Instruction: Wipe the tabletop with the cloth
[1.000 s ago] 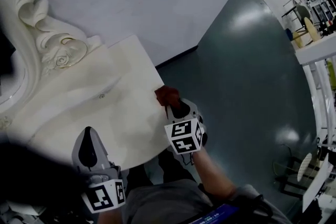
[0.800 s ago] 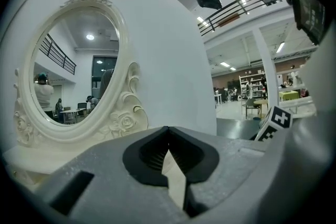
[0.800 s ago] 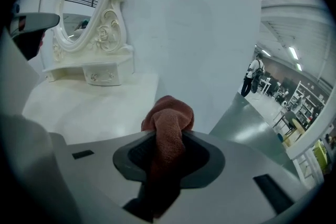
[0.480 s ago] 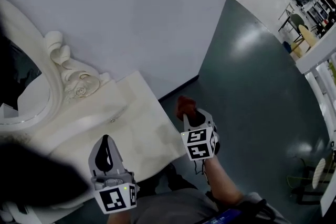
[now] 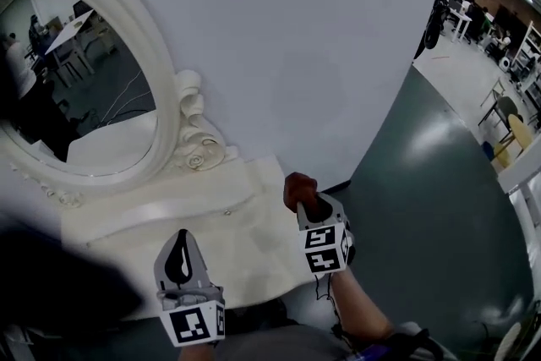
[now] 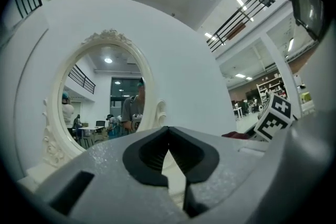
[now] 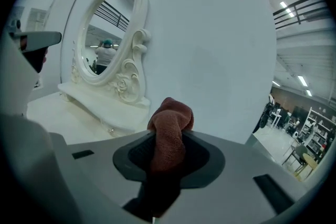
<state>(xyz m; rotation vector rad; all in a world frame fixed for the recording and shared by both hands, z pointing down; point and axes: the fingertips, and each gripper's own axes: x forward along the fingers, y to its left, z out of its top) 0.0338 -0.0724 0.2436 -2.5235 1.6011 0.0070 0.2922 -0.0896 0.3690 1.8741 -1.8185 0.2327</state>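
A dark red cloth [image 5: 297, 189] [image 7: 169, 134] is bunched between the jaws of my right gripper [image 5: 309, 210] [image 7: 167, 157], which is shut on it. It is held at the right end of the cream tabletop [image 5: 245, 241]; I cannot tell whether the cloth touches the surface. My left gripper [image 5: 179, 259] [image 6: 169, 150] hovers over the front of the tabletop with its jaws shut and nothing between them. The right gripper's marker cube [image 6: 275, 117] and a bit of the cloth [image 6: 239, 135] show at the right of the left gripper view.
An oval mirror in an ornate white frame [image 5: 173, 118] [image 7: 130, 34] [image 6: 149, 92] stands at the back of the dressing table above a low shelf [image 5: 161, 203]. A pale wall [image 5: 279, 46] rises behind. Dark green floor [image 5: 431, 199] lies to the right.
The head view has tilted upward, bringing the mirror into sight. My right gripper, with the cloth in it, now sits nearer the table's back right corner. The left gripper stays over the front.
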